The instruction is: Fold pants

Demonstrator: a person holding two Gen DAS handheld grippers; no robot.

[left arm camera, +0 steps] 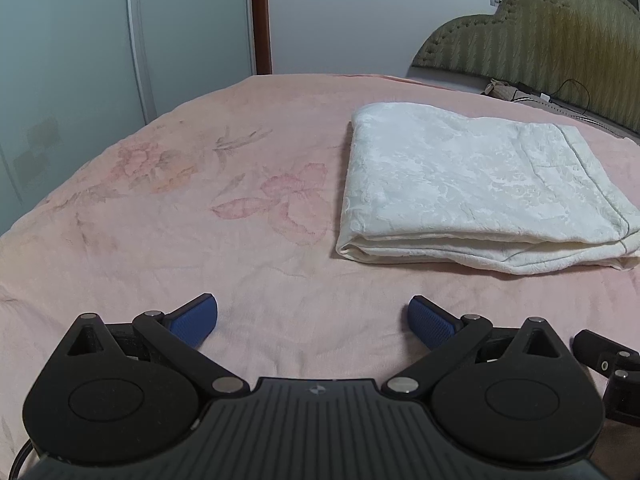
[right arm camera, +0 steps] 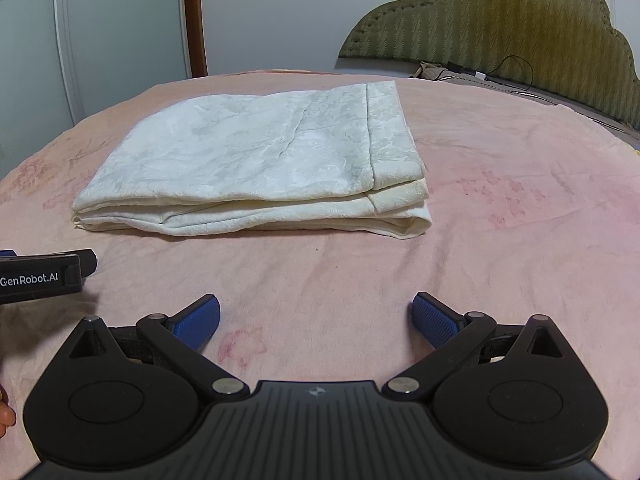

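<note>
Cream-white pants [left arm camera: 472,188] lie folded into a flat, layered rectangle on the pink bed cover [left arm camera: 200,208]. In the left wrist view they sit ahead and to the right of my left gripper [left arm camera: 313,322], which is open with nothing between its blue pads. In the right wrist view the folded pants [right arm camera: 260,160] lie straight ahead and slightly left of my right gripper [right arm camera: 316,322], also open and empty. Both grippers hover over the cover, short of the pants' near edge. The left gripper's body [right arm camera: 40,278] shows at the left edge of the right wrist view.
A padded olive headboard [right arm camera: 500,28] stands at the far right with black cables [right arm camera: 516,68] along its base. Pale wardrobe doors [left arm camera: 80,40] and a brown door frame [left arm camera: 260,16] rise beyond the bed's far edge. Part of a hand [right arm camera: 6,416] shows at the lower left.
</note>
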